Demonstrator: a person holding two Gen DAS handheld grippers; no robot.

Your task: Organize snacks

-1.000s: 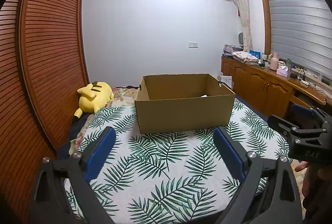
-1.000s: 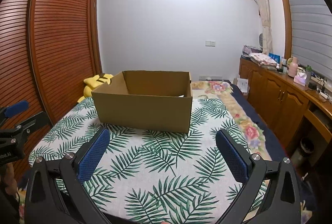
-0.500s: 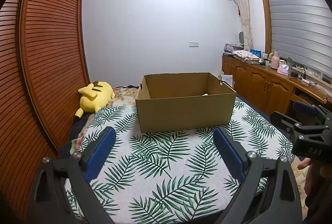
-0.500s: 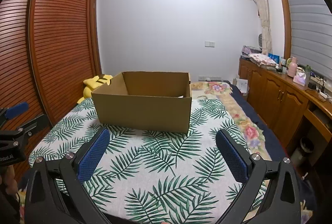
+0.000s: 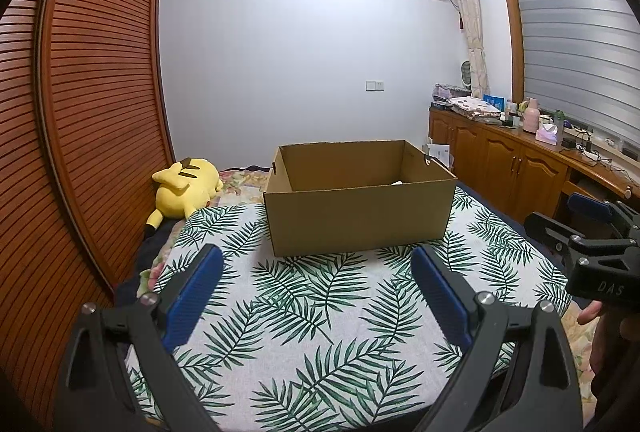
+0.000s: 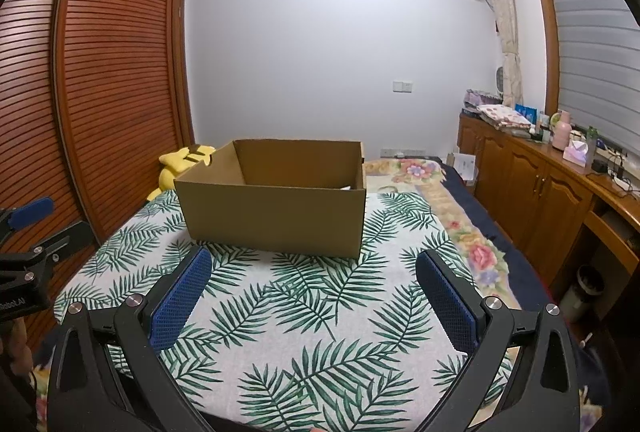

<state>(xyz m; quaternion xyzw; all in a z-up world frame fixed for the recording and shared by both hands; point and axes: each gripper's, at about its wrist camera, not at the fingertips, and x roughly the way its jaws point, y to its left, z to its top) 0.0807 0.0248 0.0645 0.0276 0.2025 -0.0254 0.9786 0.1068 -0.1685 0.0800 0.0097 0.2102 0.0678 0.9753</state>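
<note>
A: Left wrist view first. The left gripper (image 5: pixel 316 288) hangs over the near part of the white cloth printed with green palm leaves (image 5: pixel 320 312), its blue-padded fingers (image 5: pixel 192 292) spread wide with nothing between them. The open brown cardboard box (image 5: pixel 360 204) sits at the far end of that cloth, squarely ahead.

B: And the snacks?

A: None on the cloth. Only a pale scrap (image 5: pixel 396 183) peeks over the box's near wall at the right, too small to name. The yellow plush toy (image 5: pixel 184 188) lies far left, beside the slatted wooden wardrobe doors (image 5: pixel 80 112).

B: Right wrist view?

A: The right gripper (image 6: pixel 314 290) is likewise splayed wide and empty above the leafy cloth, the box ahead and slightly left. The other gripper shows at the left edge.

B: So how is this step done well?

A: My read: look into the box before reaching. Come in high over the near wall, tilt down, and close only once a packet sits squarely between the pads. Clipping the rim could shove the light box along the cloth.
</note>
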